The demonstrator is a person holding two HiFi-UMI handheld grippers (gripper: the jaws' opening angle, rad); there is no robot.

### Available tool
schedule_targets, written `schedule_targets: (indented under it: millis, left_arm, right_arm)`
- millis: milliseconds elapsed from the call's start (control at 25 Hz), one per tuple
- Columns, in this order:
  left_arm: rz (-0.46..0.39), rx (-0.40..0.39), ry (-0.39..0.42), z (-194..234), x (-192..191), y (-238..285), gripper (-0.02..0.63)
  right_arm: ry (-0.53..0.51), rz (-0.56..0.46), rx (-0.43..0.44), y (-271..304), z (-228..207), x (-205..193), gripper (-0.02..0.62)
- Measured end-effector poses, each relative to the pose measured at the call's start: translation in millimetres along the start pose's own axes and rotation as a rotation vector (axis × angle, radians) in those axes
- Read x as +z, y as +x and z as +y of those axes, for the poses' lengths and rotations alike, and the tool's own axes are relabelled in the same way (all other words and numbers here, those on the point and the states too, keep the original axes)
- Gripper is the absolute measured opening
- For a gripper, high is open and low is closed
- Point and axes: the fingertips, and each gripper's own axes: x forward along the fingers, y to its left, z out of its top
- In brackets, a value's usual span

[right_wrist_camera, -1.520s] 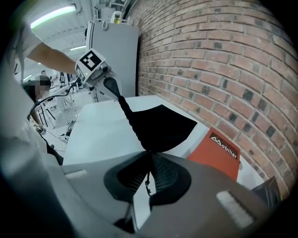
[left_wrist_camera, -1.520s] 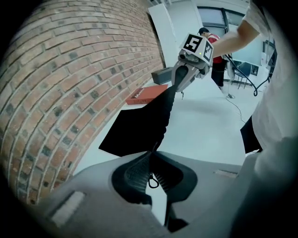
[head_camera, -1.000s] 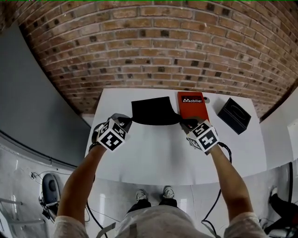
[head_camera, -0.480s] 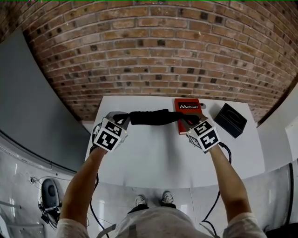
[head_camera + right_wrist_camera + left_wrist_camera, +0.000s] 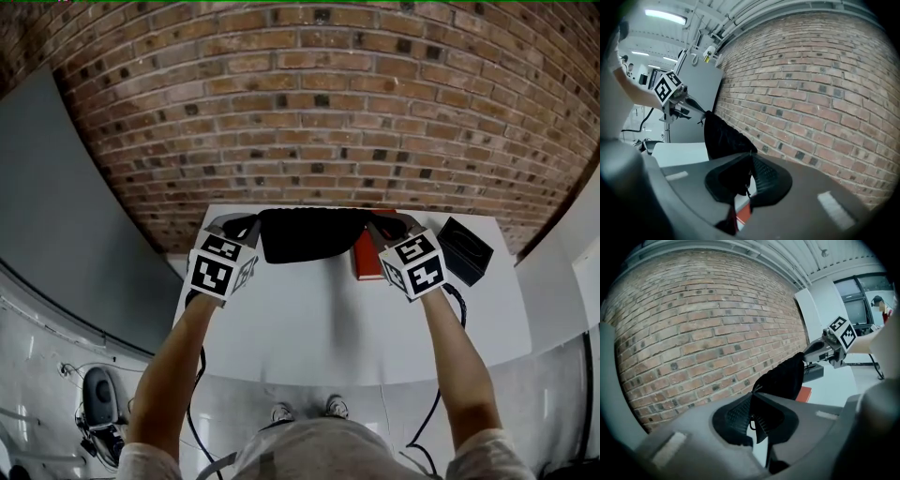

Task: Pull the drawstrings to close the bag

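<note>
We can read no words, brands or numbers here. The only signs are black square marker patterns on the white cube (image 5: pixel 223 272) of the left gripper (image 5: pixel 249 224) and the matching white cube (image 5: pixel 412 265) of the right gripper (image 5: pixel 377 226).

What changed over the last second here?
The left gripper and right gripper rose, lifting the black bag off the table; it now hangs stretched between them. Both stayed shut on its drawstrings. Red booklet and black box unmoved.
</note>
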Motion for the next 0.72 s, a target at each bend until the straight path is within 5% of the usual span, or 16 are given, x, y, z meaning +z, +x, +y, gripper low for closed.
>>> schedule_targets:
  millis: [320, 720]
  left_arm:
    - [-0.096, 0.047, -0.090, 14, 41, -16, 0.006]
    - [-0.089, 0.076, -0.042, 23, 42, -19, 0.006]
  right_arm:
    - [0.061, -0.090, -0.052, -9, -16, 36, 0.011]
    - [0.036, -0.108, -0.054, -9, -21, 44, 0.011]
